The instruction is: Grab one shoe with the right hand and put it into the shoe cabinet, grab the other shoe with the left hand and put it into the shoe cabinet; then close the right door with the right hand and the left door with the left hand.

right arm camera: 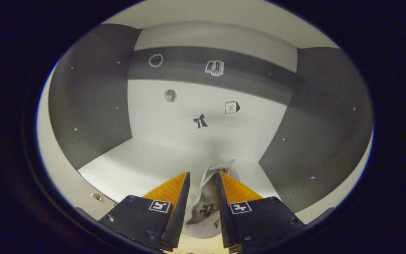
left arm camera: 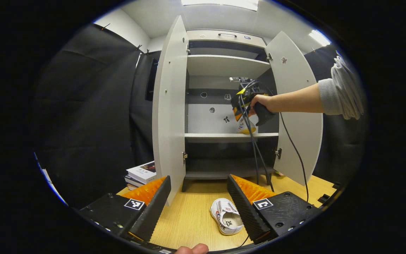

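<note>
In the left gripper view, the shoe cabinet stands at the far side of a wooden table with both doors swung wide: the left door and the right door. A stack of books lies on the table to the left of the cabinet. The left gripper hangs low over the near part of the table, its fingers spread wide apart and grasping nothing. A white shoe lies on the table between them, closer to the right finger and seemingly partly behind it, opening upward.

Farther off, a hand with a grey sleeve reaches from the right into the cabinet's middle compartment, holding the other gripper above the middle shelf; cables hang down from it.

In the right gripper view, the right gripper is inside that compartment, over the right part of the shelf and facing the back wall with small stickers. Its fingers are drawn close and clamp the second white shoe between them, toe pointing away toward the back; whether the shoe touches the shelf is hard to tell.
</note>
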Demonstrator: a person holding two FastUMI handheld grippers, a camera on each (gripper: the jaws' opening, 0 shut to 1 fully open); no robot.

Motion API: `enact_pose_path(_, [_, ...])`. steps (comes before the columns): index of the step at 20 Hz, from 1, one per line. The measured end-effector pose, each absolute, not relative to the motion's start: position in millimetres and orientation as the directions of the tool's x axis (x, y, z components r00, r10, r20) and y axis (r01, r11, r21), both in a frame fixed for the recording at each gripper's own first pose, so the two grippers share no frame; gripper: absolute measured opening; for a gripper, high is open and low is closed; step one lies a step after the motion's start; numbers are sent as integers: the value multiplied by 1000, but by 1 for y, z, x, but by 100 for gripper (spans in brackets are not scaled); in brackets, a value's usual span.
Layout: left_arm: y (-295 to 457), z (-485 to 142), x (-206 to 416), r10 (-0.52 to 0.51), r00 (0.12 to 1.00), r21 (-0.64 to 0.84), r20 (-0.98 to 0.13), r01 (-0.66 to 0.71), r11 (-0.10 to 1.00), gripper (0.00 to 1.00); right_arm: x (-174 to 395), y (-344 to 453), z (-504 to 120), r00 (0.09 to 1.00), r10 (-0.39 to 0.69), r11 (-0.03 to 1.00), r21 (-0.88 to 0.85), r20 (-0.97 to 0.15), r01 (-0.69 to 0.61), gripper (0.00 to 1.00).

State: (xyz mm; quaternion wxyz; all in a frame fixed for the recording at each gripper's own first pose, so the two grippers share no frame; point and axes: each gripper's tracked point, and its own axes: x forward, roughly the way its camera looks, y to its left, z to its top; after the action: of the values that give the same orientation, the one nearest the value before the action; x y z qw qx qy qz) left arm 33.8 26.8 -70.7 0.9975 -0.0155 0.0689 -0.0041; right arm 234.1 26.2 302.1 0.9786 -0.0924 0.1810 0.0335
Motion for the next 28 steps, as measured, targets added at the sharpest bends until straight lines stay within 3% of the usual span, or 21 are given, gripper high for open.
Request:
enact_pose_path(2, [22, -69, 34, -20, 992, -37, -128, 15, 999, 96, 197, 21, 324, 958, 57, 979, -172, -282, -109, 48])
enact_pose_path(3, [20, -67, 34, -23, 992, -39, -121, 18, 999, 96, 175, 21, 331, 966, 79, 980, -158, -246, -120, 55])
enact_pose_path(5, [15, -63, 34, -31, 993, -46, -112, 26, 999, 96, 131, 13, 337, 976, 109, 983, -125, -187, -134, 45])
enact_pose_path(6, [13, -61, 35, -34, 994, -48, -104, 29, 998, 96, 110, 8, 336, 981, 120, 986, -99, -153, -136, 54])
enact_pose_path(8, [10, -59, 38, -37, 994, -49, -99, 32, 998, 96, 66, -1, 327, 984, 146, 986, -62, -101, -152, 63])
enact_pose_path(10, [7, -58, 38, -40, 994, -48, -97, 36, 998, 96, 23, -12, 309, 986, 154, 986, -52, -65, -158, 65])
enact_pose_path(21, [-10, -89, 41, -50, 986, -13, -161, 49, 999, 96, -121, -54, 191, 997, 68, 996, -63, 22, -67, 98])
enact_pose_path(26, [-21, -131, 40, -72, 964, 17, -255, 79, 997, 96, -165, -64, 166, 997, 52, 997, -60, 59, -48, 99])
enact_pose_path(28, [-35, -159, 39, -131, 933, -35, -334, 127, 991, 96, -176, -71, 157, 998, 38, 997, -68, 51, -35, 99])
